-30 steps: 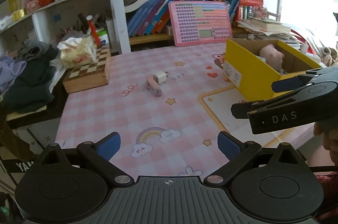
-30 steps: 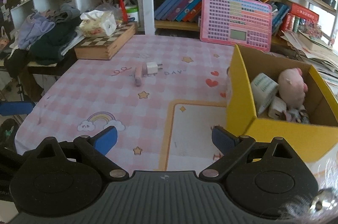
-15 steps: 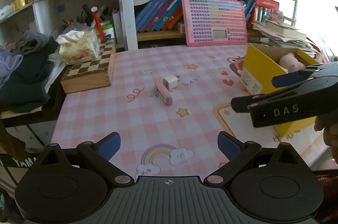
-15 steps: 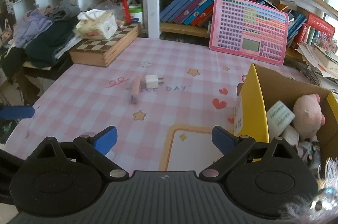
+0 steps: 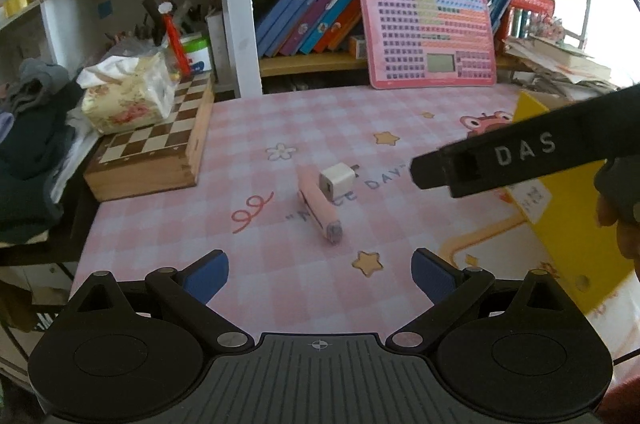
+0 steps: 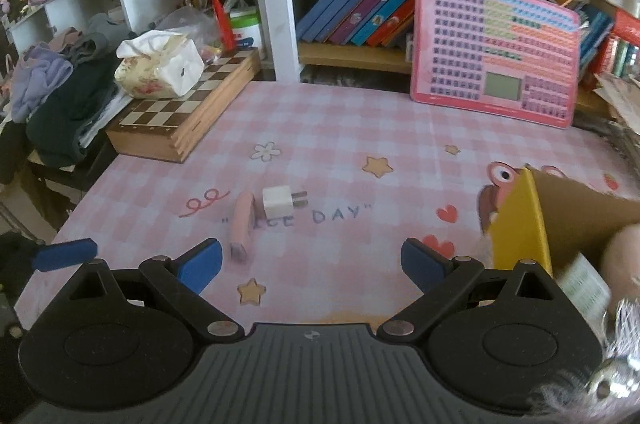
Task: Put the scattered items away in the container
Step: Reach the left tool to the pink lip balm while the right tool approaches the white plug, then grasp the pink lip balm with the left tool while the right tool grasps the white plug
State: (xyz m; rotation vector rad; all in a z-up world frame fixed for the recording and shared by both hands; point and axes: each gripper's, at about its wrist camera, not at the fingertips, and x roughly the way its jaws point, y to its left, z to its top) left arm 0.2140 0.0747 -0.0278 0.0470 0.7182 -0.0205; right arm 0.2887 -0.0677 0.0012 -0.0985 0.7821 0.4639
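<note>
A white plug adapter (image 5: 337,178) (image 6: 277,202) and a pink stick-shaped item (image 5: 319,211) (image 6: 242,224) lie side by side in the middle of the pink checked table mat (image 5: 280,128). The yellow cardboard box (image 5: 568,224) (image 6: 520,228) stands at the right, with a pink plush toy (image 6: 624,256) and a white packet (image 6: 584,284) inside. My left gripper (image 5: 320,274) is open, just short of the pink item. My right gripper (image 6: 311,264) is also open, near the two items; in the left wrist view its black body (image 5: 520,156) crosses in front of the box.
A wooden chessboard box (image 5: 156,152) with a tissue pack (image 5: 128,96) on it sits at the left, beside piled clothes (image 5: 28,152). A pink keyboard toy (image 5: 430,36) leans against the bookshelf (image 5: 320,20) at the back. A hand (image 5: 624,232) holds the right gripper.
Both grippers have moved forward toward the plug adapter and the pink item, which now sit closer and larger. Both stay open. The objects on the table have not moved.
</note>
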